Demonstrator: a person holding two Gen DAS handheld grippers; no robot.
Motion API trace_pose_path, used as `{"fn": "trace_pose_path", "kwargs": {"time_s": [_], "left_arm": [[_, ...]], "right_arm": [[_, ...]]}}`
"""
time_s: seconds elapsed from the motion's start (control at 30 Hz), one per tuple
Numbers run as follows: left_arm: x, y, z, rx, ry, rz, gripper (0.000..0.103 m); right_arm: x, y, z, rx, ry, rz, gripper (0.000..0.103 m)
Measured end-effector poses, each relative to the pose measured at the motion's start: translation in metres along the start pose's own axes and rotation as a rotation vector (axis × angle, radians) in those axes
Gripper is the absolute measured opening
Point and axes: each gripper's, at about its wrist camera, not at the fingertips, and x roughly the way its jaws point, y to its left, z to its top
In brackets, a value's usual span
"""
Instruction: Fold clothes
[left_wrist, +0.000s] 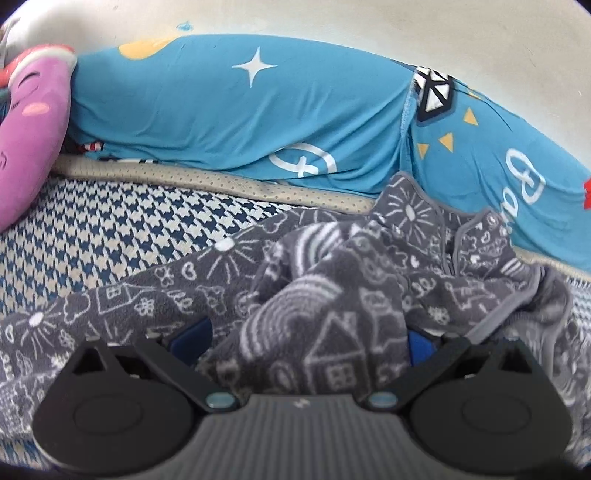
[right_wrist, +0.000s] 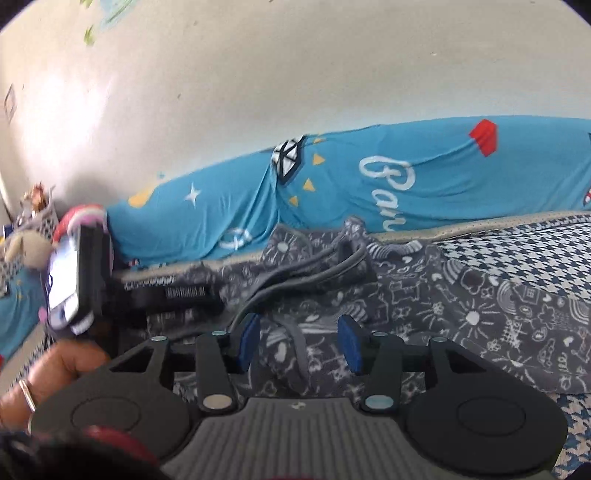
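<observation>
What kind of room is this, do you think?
Probably a bedroom or a child's room at home. A grey doodle-print garment lies bunched on a houndstooth mattress cover, with a blue printed bolster and a pink plush toy against a plain wall.

On the blue printed bed sheet ahead of my fingers, white cursive letters read "Ban", the rest hidden by fabric.

Bed, blue-and-cream houndstooth cover. Lying on it: crumpled grey doodle-print garment, long blue bolster along wall edge, pink plush pillow at far end.
</observation>
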Motion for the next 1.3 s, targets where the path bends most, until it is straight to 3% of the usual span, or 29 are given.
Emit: {"fn": "trace_pose_path", "kwargs": {"time_s": [0.17, 0.33, 0.5, 0.77, 1.1, 1.2, 1.3], "left_arm": [[-0.025, 0.007, 0.023, -0.02, -0.063, -0.04, 0.103], [-0.037, 0.015, 0.016, -0.027, -0.056, -0.078, 0.103], [-0.048, 0.022, 0.001, 0.052, -0.062, -0.053, 0.103], [-0.065, 0.041, -0.019, 0.12, -0.046, -0.088, 0.103], [-0.055, 0.027, -0.043, 0.252, 0.003, -0.153, 0.103], [-0.05, 0.016, -0.05, 0.299, 0.004, -0.15, 0.103], [-0.04, 0.005, -0.052, 0.313, -0.005, -0.088, 0.103]], "right_arm": [[0.013, 0.01, -0.006, -0.039, 0.034, 0.0, 0.047], [0.021, 0.02, -0.008, -0.067, 0.038, -0.009, 0.047], [0.028, 0.029, -0.013, -0.119, 0.042, -0.056, 0.047], [0.034, 0.025, -0.017, -0.107, 0.057, -0.08, 0.047], [0.045, 0.019, -0.022, -0.052, 0.092, -0.086, 0.047], [0.047, 0.018, -0.023, -0.044, 0.094, -0.097, 0.038], [0.049, 0.018, -0.025, -0.036, 0.093, -0.113, 0.03]]}}
